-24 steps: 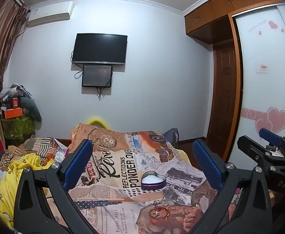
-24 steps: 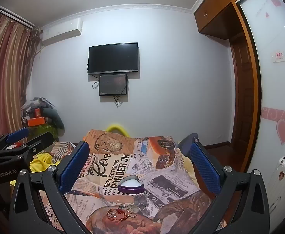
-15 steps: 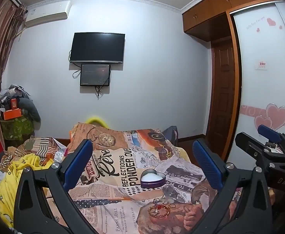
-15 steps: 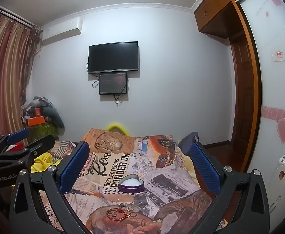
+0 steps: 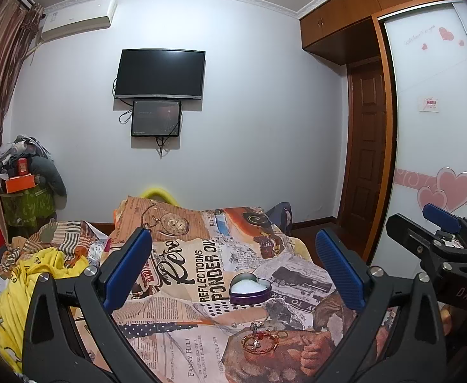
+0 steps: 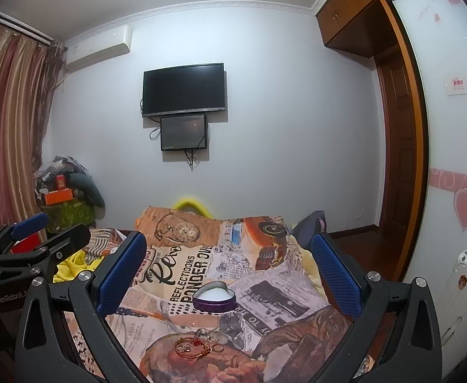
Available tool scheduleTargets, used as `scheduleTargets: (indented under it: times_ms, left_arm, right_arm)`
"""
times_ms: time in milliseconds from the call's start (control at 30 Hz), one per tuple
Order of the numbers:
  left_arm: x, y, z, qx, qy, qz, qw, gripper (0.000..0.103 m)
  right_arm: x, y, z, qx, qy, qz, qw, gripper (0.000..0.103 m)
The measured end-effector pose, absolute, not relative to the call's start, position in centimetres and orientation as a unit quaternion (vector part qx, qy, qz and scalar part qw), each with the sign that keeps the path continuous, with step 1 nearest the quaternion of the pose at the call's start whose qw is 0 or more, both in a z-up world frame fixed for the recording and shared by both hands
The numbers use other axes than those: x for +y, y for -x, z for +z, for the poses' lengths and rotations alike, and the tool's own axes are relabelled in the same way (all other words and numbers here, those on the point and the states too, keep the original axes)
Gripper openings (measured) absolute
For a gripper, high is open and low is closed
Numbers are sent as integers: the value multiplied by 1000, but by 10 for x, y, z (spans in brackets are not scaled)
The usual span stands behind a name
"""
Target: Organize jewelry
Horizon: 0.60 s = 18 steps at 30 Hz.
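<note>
An open purple heart-shaped box (image 5: pixel 250 289) with white lining sits on the printed bedspread; it also shows in the right wrist view (image 6: pixel 214 296). Nearer to me lies a gold bracelet (image 5: pixel 259 344) with a few small rings (image 5: pixel 272 329) beside it, seen too in the right wrist view: bracelet (image 6: pixel 191 347), rings (image 6: pixel 212 340). My left gripper (image 5: pixel 233 265) is open and empty, held above the bed short of the jewelry. My right gripper (image 6: pixel 230 263) is open and empty too, and it shows at the right edge of the left view (image 5: pixel 437 229).
The bedspread (image 5: pixel 185 265) covers the bed. Yellow clothes (image 5: pixel 32 274) and striped fabric lie on its left. A cluttered bin (image 5: pixel 26 201) stands at the far left, a wardrobe (image 5: pixel 437 127) on the right, a white suitcase (image 6: pixel 463 284) at the right.
Both views have shifted only slightly; the left view shows a little more of the room. The grippers stay open and the jewelry has not moved.
</note>
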<state>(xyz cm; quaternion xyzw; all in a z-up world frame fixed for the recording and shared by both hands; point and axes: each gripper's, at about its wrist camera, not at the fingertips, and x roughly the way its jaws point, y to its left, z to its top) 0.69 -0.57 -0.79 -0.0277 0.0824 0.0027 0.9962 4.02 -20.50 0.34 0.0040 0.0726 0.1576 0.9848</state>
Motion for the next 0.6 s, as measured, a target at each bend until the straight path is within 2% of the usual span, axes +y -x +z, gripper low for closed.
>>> scheduleTargets:
  times_ms: [600]
  left_arm:
    - [-7,-9,-8,88,31,5,996,103]
  right_arm:
    - [-206,-45,-1,79,-7,157,984,103]
